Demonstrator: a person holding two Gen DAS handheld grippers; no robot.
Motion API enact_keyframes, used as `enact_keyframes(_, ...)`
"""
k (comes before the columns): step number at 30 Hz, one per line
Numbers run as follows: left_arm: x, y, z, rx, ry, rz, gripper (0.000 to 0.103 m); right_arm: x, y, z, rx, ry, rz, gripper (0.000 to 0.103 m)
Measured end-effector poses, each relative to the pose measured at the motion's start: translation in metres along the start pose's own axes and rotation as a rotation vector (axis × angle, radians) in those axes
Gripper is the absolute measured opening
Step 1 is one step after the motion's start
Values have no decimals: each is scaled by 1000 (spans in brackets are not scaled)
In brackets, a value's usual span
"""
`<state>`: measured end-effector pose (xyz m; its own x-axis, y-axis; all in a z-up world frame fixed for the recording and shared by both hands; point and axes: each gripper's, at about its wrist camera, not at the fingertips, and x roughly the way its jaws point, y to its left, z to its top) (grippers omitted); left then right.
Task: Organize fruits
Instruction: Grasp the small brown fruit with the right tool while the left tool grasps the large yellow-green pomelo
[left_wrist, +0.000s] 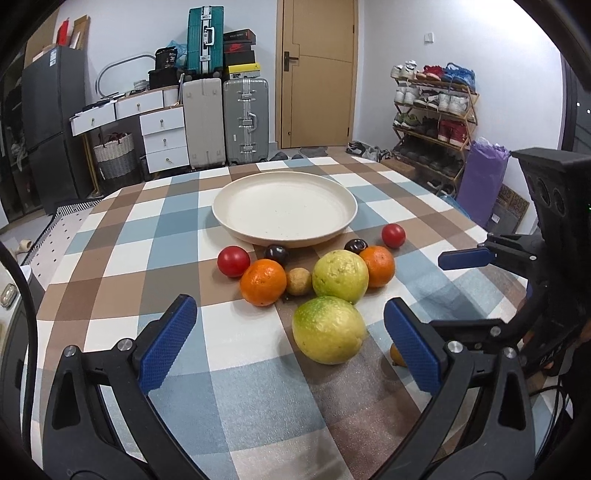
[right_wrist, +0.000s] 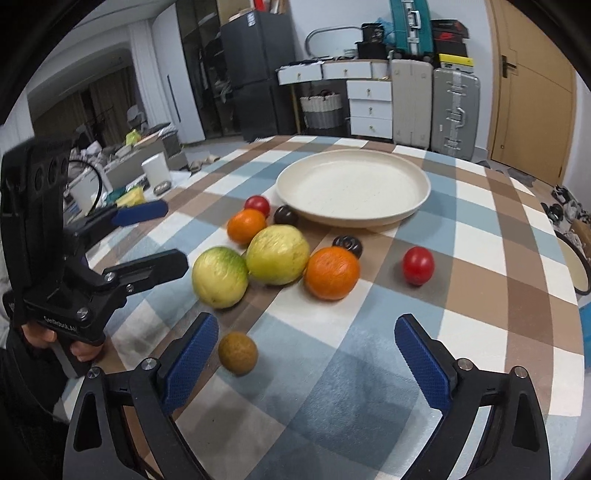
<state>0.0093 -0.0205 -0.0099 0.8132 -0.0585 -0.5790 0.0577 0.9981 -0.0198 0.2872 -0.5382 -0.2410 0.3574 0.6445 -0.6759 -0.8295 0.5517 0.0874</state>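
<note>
Nothing sorted yet: plate (left_wrist: 284, 210) bare, all fruit on the bench (left_wrist: 177, 236).

Fruit clustered just in front of plate; both grippers, left (left_wrist: 290, 339) and right (right_wrist: 306, 354), spread wide, gripping nothing; small brown fruit (right_wrist: 237, 352) beside right fingers (right_wrist: 190, 363).

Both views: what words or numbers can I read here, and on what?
"GenRobot.AI", as far as it reads: on the left gripper's body.
"36": on the black bag.
Shoe boxes and fridge label: print too small to read.
</note>
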Motion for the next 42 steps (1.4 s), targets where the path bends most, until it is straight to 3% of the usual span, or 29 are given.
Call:
enact_keyframes(6, 9, -5, -1, 21, 32, 8, 102, 11, 12, -4, -43, 58, 19, 84)
enact_keyframes(14, 15, 0, -3, -13, 69, -1, 102, 19, 22, -10, -77, 107, 48, 79)
enact_keyframes(30, 26, -13, -3, 27, 123, -7, 102, 20, 34, -13, -127, 110, 98, 28)
enact_keyframes(37, 37, -12, -3, 24, 169, -28, 98, 13, 26, -10, -116, 72, 85, 28)
enact_keyframes(42, 41, -15, -4, 35, 186, -45, 88, 7, 7, -6, -53, 50, 56, 28)
